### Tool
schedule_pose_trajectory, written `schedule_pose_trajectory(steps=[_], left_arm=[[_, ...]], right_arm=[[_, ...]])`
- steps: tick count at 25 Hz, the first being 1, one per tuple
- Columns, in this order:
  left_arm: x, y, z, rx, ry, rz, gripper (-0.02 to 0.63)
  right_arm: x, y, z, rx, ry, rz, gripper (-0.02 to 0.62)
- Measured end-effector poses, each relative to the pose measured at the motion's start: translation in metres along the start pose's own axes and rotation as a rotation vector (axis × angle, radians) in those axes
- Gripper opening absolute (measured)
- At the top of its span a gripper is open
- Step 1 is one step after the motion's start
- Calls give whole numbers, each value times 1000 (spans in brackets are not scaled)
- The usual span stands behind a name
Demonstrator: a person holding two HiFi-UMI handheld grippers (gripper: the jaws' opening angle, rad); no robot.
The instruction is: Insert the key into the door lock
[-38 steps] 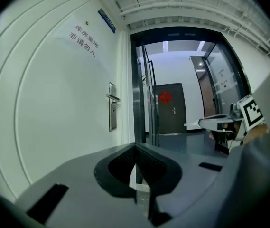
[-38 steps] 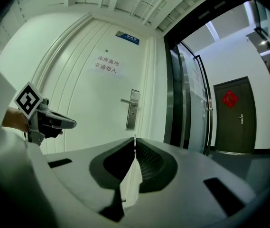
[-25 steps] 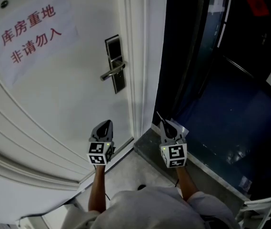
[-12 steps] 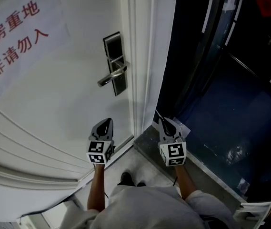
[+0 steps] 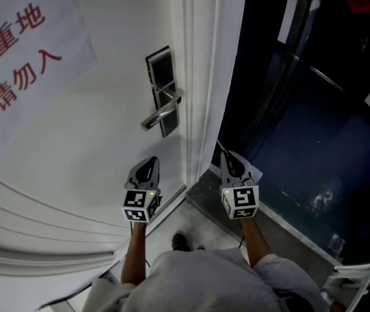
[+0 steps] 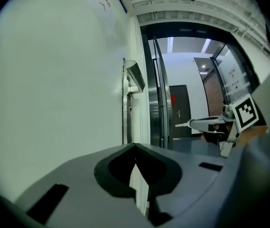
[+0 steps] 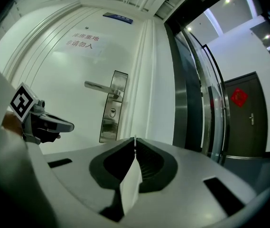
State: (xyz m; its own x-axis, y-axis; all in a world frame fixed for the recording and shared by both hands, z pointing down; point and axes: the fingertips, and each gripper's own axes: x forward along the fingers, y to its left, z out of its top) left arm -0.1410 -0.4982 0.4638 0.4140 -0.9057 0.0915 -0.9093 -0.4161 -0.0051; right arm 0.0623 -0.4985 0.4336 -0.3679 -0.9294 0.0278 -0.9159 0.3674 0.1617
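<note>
One key (image 5: 220,148), thin, probably stiff, light and slippery, best held by its head, pinched in the right gripper (image 5: 227,158), right of the door lock (image 5: 163,103); left gripper (image 5: 150,162) pressed together, empty.

Your right gripper (image 7: 135,151): jaws pressed together, a thin key (image 7: 135,141) pinched at their tips.
Ahead of you: white door (image 7: 54,70); steel lock plate (image 7: 112,107) with lever handle (image 7: 101,87) and keyhole (image 7: 111,112).
Above: paper notice (image 7: 82,41), red characters.
Left edge: your left gripper (image 7: 68,126), pointing level.
Far right: dark door (image 7: 244,122) bearing a red ornament (image 7: 239,98).
</note>
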Motion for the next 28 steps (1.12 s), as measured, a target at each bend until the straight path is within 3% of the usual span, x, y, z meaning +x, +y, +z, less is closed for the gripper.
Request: schedule_pose_trajectory(steps=[8, 13, 18, 28], left_arm=[[9, 10, -5, -2, 26, -78, 17], [14, 18, -7, 9, 13, -83, 17], [21, 27, -5, 10, 17, -37, 17], [20, 35, 0, 10, 15, 138, 17]], right_arm=[[19, 7, 4, -18, 4, -61, 29], [25, 8, -5, -8, 18, -63, 29], [40, 4, -3, -20, 15, -17, 29], [69, -11, 5, -32, -35, 128, 29]])
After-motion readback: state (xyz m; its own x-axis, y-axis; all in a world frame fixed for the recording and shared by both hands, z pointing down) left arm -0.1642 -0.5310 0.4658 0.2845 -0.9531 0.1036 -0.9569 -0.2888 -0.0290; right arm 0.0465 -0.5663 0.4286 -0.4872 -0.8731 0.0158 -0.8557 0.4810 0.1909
